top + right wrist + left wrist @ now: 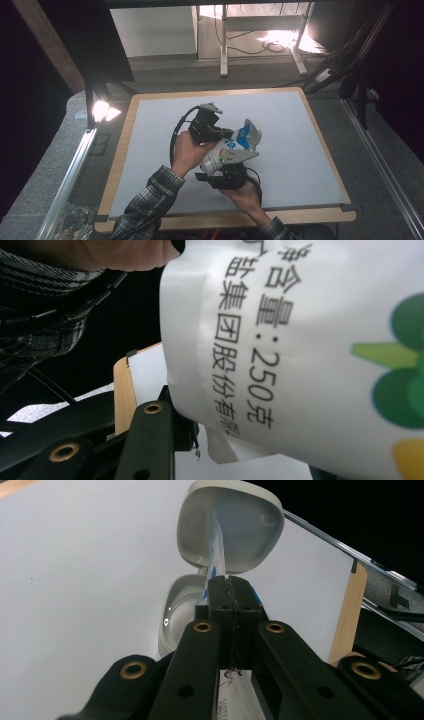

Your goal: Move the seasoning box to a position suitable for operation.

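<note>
A white bag [220, 154] with blue and green print is held between both grippers above the grey mat [295, 150]. My left gripper [230, 586] is shut on the bag's thin top edge [215, 555], which points into an open white container [176, 614] with its hinged lid [230, 525] raised. In the high view the left gripper [226, 134] sits just left of that container [250, 131]. My right gripper [235, 452] is shut on the bag's body [310, 340], which shows black printed characters; one black finger [152, 440] presses its side and the other is hidden.
The mat lies on a wooden table [117, 165] with a metal rail [70, 175] at its left and a lamp [102, 110] at the far left corner. A plaid sleeve [150, 200] comes in from the bottom. Desk legs and cables [270, 45] stand beyond the table.
</note>
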The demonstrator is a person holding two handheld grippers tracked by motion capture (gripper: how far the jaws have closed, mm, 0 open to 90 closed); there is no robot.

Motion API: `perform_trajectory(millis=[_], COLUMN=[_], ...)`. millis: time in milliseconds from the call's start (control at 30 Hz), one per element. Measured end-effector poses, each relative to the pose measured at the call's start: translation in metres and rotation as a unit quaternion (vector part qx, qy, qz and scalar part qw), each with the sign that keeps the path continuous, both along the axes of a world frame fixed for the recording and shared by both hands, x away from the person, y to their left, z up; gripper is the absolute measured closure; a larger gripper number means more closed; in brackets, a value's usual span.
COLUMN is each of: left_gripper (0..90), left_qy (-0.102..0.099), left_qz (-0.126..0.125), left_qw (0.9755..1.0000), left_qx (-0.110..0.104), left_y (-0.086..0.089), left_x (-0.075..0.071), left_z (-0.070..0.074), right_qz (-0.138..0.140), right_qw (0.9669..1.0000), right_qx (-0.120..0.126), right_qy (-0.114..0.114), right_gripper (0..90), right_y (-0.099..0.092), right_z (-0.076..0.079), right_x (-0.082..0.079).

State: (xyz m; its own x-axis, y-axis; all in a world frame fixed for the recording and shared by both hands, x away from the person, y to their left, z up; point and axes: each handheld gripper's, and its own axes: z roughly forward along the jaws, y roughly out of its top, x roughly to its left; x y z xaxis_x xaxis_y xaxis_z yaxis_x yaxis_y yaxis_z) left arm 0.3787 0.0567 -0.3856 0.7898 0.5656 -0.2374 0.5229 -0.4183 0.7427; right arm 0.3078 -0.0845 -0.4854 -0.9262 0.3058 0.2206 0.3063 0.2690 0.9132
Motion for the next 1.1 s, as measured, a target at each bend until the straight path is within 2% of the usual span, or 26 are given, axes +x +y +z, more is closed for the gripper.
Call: perform_trajectory(millis=[1100], left_gripper=[90.0], left_qy=[0.003], left_qz=[0.0], left_qw=[0.9999], left_qx=[0.015], left_y=[0.0001], left_x=[0.0017], left_z=[0.003], right_qz=[-0.003], right_qw=[1.0], right_qx=[0.003], right_qy=[-0.004], right_gripper=[59.6], right_y=[0.0033], right_z=[0.0014], right_x=[-0.0006])
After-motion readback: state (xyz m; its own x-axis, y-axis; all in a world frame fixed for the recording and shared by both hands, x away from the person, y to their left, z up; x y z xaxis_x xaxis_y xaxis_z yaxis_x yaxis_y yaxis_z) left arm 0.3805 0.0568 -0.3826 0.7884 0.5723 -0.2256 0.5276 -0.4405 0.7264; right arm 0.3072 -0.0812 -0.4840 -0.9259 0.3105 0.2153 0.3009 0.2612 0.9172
